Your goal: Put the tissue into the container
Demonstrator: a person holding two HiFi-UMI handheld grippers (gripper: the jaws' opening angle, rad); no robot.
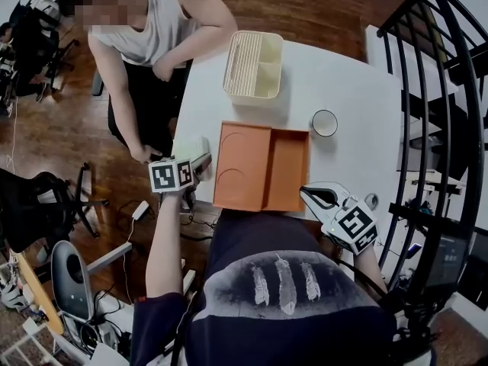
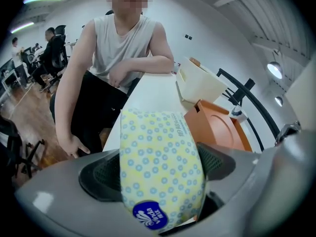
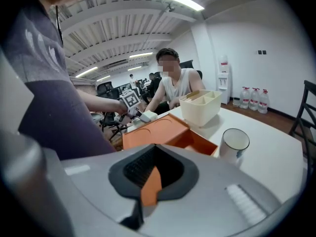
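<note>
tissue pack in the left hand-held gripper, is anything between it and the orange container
Nothing visible does. The left hand-held gripper grips the tissue pack at the table's left edge, right beside the orange container, whose deep compartment looks empty. The cup stands off past its far corner.

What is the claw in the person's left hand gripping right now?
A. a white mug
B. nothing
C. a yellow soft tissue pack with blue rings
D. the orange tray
C: the left gripper view shows the yellow soft tissue pack with blue rings pressed between the left gripper's black pads; the white mug stands apart on the white table.
</note>
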